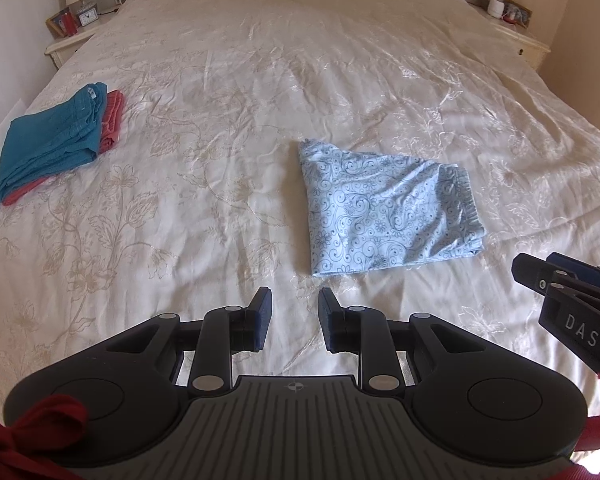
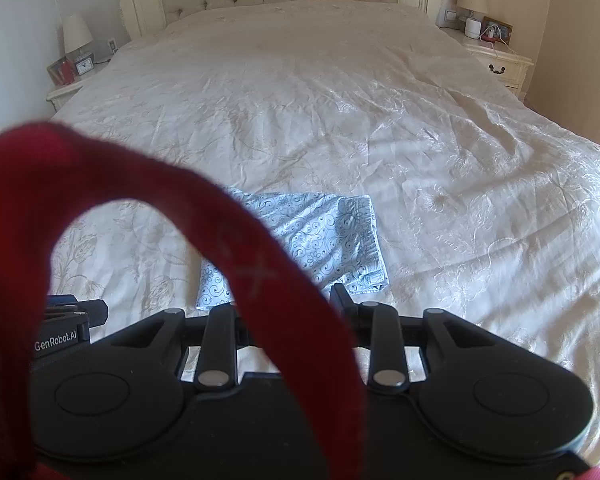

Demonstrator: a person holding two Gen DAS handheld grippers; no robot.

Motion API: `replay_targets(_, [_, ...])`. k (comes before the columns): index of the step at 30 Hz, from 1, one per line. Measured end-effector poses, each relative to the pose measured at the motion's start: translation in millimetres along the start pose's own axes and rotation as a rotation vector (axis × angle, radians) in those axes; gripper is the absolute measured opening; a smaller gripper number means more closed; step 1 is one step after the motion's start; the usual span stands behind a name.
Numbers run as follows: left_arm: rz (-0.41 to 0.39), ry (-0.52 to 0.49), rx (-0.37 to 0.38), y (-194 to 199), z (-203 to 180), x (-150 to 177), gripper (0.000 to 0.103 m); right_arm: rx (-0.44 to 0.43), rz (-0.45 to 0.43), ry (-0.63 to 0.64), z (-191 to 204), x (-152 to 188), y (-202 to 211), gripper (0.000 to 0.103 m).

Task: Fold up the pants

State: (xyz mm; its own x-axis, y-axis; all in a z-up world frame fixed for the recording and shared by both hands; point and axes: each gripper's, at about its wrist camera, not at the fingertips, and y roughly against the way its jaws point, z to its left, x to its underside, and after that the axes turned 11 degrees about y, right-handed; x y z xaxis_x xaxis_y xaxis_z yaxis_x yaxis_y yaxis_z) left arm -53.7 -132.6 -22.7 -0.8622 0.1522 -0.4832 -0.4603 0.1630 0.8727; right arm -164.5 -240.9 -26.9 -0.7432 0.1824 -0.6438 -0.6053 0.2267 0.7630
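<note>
Two folded garments lie stacked at the left of the bed [image 1: 260, 80] in the left wrist view: teal pants [image 1: 48, 140] on top of a red piece [image 1: 112, 124] whose edge peeks out beside and beneath them. Well apart, right of centre, the light blue floral pants [image 1: 384, 208] rest folded into a compact packet on the cream bedspread. The left gripper [image 1: 294, 320] hangs above bare bedspread just short of that packet, its fingers spread with nothing between them. The right gripper [image 1: 540, 276] enters at the right edge, near the packet's corner. A bedside table [image 1: 72, 40] with a lamp stands at far left.

From the right wrist view, a red strap [image 2: 220, 248] loops across the lens and hides the left finger. The floral pants [image 2: 332, 236] lie just ahead of the right gripper [image 2: 300, 300], whose visible finger [image 2: 340, 296] stands apart from them; the jaws look parted and empty. The left gripper [image 2: 76, 312] shows at the left edge.
</note>
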Motion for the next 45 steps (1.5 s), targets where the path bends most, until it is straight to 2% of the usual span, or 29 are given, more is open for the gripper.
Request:
replay_targets(9, [-0.026,0.016,-0.018,0,-2,-1,0.025,0.015,0.018,-0.005,-3,1,-6,0.041])
replay_targets(15, [-0.104,-0.056,-0.075,5,-12,2,0.026,0.029,0.021,-0.010,-3,0,-6,0.041])
replay_targets(19, [-0.032,-0.061,-0.024,0,-12,2,0.026,0.032,0.023,-0.011,-4,-2,-7,0.041])
replay_targets(21, [-0.020,-0.052,-0.014,-1,-11,4,0.026,0.030,0.024,-0.008,-3,-3,-7,0.041])
replay_targets(39, [0.000,-0.043,-0.074,-7,-10,4,0.026,0.021,0.029,-0.003,-3,-5,-9,0.041])
replay_targets(45, [0.000,-0.040,-0.070,-8,-10,4,0.026,0.021,0.030,-0.004,-4,-5,-10,0.041])
